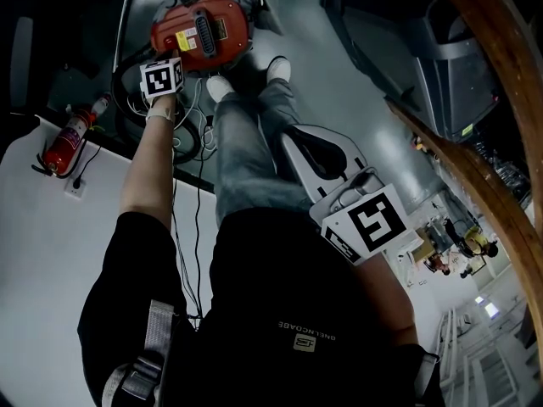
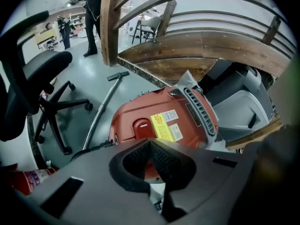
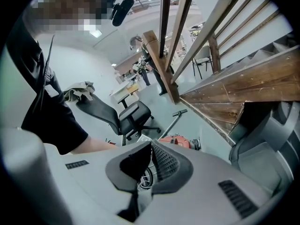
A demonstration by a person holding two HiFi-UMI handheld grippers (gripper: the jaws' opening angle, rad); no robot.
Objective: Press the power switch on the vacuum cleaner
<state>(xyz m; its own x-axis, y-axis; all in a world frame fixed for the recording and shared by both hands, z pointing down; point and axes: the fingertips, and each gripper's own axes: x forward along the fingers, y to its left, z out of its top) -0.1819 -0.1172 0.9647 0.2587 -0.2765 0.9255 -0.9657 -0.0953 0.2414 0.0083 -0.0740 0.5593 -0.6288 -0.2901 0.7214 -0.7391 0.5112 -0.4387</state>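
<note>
Right gripper [image 3: 151, 146] sits clenched, empty; left gripper [image 2: 150, 144], clenched too, hangs over the red vacuum cleaner [image 2: 164, 121] on the floor [image 2: 93, 93] beside the staircase [image 2: 187, 55], and should push squarely on its arched switch [image 2: 140, 128].

open-plan office, swivel chair [image 2: 47, 65], wooden staircase [image 2: 187, 46], desks [image 3: 125, 89] far back

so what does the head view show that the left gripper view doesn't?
Head view only: the right gripper held back beside the person's legs. Left gripper view only: how the left gripper jaws stand, which is shut with nothing between them, close over the vacuum's top. Both: the red vacuum cleaner and the fire extinguisher.
</note>
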